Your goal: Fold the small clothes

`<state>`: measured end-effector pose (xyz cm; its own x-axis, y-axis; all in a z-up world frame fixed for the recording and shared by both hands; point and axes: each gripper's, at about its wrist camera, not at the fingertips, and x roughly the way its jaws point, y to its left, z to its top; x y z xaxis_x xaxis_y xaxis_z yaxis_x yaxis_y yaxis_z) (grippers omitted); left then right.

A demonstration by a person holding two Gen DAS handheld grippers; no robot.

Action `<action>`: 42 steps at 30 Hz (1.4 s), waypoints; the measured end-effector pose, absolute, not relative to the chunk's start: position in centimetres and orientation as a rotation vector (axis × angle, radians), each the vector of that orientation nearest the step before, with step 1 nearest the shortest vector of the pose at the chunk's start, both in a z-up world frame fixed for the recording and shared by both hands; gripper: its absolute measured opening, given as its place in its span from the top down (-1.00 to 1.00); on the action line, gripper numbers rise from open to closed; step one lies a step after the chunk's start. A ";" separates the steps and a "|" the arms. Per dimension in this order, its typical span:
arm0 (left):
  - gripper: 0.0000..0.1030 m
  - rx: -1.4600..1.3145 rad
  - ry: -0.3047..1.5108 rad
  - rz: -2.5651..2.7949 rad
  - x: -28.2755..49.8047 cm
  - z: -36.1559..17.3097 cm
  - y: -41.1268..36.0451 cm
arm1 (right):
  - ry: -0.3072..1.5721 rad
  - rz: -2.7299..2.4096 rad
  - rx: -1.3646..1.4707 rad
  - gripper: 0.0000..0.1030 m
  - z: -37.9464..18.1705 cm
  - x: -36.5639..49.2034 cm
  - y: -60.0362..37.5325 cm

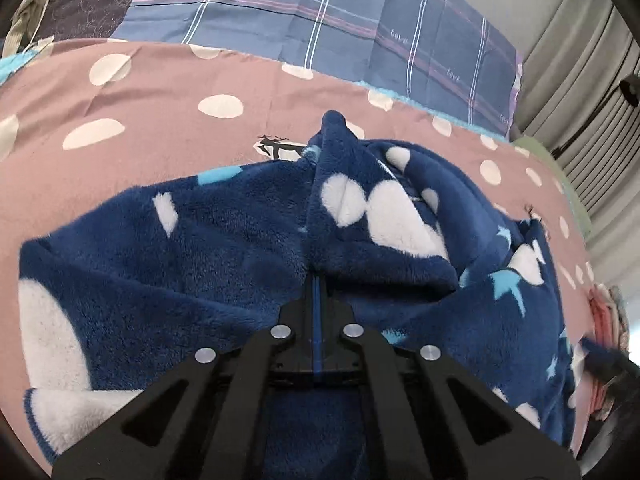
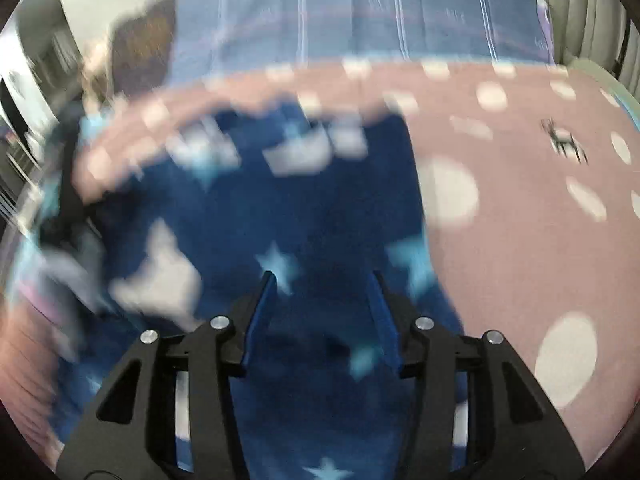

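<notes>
Black tongs (image 2: pixel 323 276), blue pads (image 2: pixel 262 308), silver screws (image 2: pixel 221 322).

left tool (image 1: pixel 317 280) angled downward, jaws closed; right tool (image 2: pixel 323 280) jaws apart.

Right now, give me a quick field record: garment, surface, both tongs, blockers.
garment: navy fleece piece with white blobs and light-blue stars, rumpled, a fold standing up in the middle
surface: pink spotted bedsheet; blue plaid pillow behind it
left tongs: shut, tips at a fleece fold; whether fabric is pinched is hidden
right tongs: open, over the fleece, nothing pressed between the pads
view quality: right wrist view motion-blurred
blockers: none seen on the garment
</notes>
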<state>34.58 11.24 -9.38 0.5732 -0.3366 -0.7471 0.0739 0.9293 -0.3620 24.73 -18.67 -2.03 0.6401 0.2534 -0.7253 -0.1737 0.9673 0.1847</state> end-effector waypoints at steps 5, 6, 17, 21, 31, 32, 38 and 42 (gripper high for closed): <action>0.21 -0.416 0.891 -0.314 34.7 -8.0 12.2 | 0.853 0.297 0.156 -0.31 -0.5 33.0 -16.7; -0.07 -0.443 0.874 -0.328 34.8 -7.6 12.4 | 0.906 0.294 0.205 -0.31 -1.6 35.0 -16.8; -0.25 -0.644 0.850 -0.449 36.7 -6.4 11.7 | 1.004 0.221 0.362 -0.08 -7.9 39.6 -15.5; -0.46 -0.620 0.820 -0.445 36.2 -5.4 11.1 | 0.992 0.229 0.377 -0.07 -8.0 39.3 -16.1; 0.86 -0.581 0.899 -0.385 39.9 -6.9 7.8 | 0.954 0.233 0.377 0.10 -8.1 39.4 -15.3; 0.88 -0.560 0.903 -0.355 39.9 -6.7 7.6 | 0.946 0.229 0.375 0.52 -8.0 39.4 -15.3; 0.88 -0.388 0.854 -0.225 35.5 -5.1 10.6 | 0.831 0.201 0.368 0.81 -5.8 37.0 -17.8; 0.84 -0.316 0.935 -0.196 35.7 -9.8 10.3 | 0.957 0.157 0.321 0.84 -10.1 38.3 -17.5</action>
<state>35.68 10.32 -9.79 0.5812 -0.3006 -0.7562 0.0290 0.9363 -0.3499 38.27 -17.51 -10.14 0.5691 0.2721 -0.7760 0.0092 0.9415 0.3368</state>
